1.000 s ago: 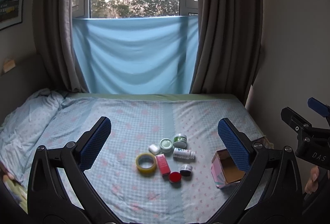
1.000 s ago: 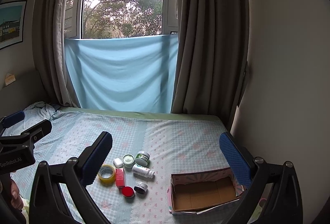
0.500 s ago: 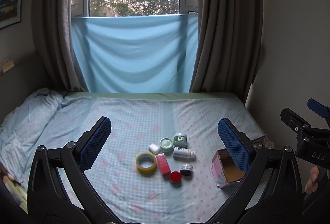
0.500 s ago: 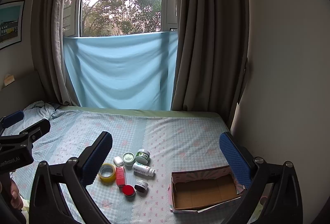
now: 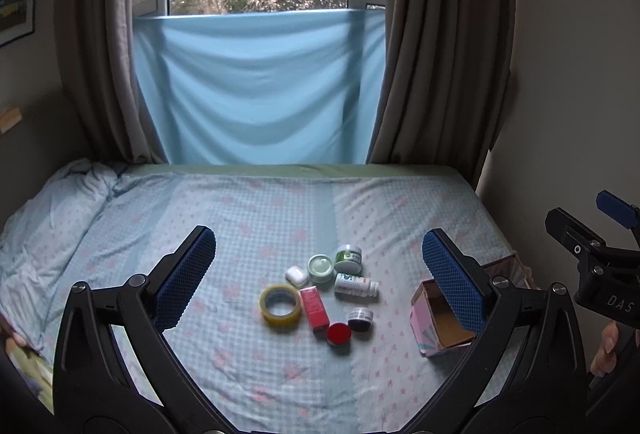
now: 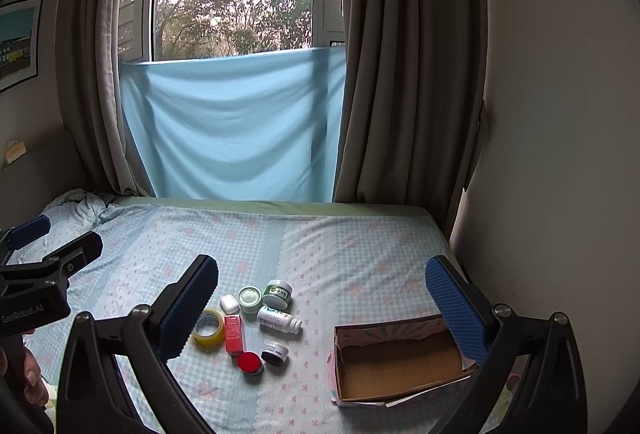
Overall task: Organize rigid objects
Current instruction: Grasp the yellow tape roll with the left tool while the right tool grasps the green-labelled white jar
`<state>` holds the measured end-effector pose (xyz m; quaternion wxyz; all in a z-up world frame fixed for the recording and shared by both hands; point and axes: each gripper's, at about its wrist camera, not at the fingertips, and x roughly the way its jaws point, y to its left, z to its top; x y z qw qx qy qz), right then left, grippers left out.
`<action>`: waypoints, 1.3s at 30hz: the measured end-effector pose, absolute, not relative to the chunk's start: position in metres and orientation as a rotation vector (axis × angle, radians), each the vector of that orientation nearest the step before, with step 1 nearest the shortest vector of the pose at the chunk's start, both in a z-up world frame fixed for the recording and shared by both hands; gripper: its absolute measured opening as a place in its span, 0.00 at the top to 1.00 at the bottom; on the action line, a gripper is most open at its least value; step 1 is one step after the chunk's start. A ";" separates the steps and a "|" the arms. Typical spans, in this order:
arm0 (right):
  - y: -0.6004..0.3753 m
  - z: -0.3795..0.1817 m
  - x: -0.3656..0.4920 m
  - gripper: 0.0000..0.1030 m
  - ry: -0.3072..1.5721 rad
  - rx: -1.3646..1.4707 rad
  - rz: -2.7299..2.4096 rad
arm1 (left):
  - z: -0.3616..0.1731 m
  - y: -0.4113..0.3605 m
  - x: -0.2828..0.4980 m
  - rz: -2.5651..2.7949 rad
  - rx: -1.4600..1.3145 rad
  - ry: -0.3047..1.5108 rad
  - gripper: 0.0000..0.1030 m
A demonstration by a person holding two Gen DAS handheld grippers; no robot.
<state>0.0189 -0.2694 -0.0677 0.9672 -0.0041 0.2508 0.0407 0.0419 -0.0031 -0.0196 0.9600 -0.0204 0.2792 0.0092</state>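
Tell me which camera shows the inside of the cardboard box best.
The right wrist view: the cardboard box lies open with its bare brown floor exposed. In the left wrist view it sits half hidden behind a blue finger pad.
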 end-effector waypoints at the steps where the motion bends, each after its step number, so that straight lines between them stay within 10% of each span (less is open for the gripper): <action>1: -0.269 -0.070 0.022 0.00 0.516 -0.006 0.084 | -0.022 -0.002 0.045 0.020 -0.042 0.578 0.00; 14: -0.259 -0.114 0.099 0.00 0.673 0.037 0.142 | -0.093 0.031 0.097 0.059 -0.071 0.773 0.00; 39: -0.194 -0.398 0.383 0.00 1.325 0.229 0.335 | -0.451 0.075 0.242 0.020 0.139 1.197 0.00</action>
